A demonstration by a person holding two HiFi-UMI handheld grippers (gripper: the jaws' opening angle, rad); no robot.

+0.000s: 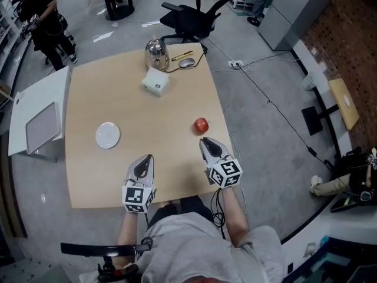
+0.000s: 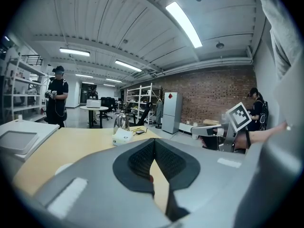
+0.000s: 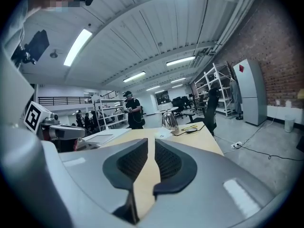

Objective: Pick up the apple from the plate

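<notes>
The red apple (image 1: 201, 124) lies on the bare wooden table (image 1: 88, 99) near its right edge, not on the plate. The white plate (image 1: 108, 135) sits empty toward the left. My right gripper (image 1: 204, 141) hovers just short of the apple, a little toward me; its jaws stand a narrow slit apart (image 3: 151, 142) with nothing between them. My left gripper (image 1: 146, 158) is over the table's near part, between plate and apple, its tips touching (image 2: 154, 141) and empty. The apple is hidden behind the jaws in the right gripper view.
A steel kettle (image 1: 156, 53), a white box (image 1: 155, 81), a mouse (image 1: 187, 62) and a pen lie at the table's far side. A black office chair (image 1: 191, 16) stands beyond. A white side table (image 1: 38, 119) adjoins on the left. A person (image 1: 44, 22) stands far left.
</notes>
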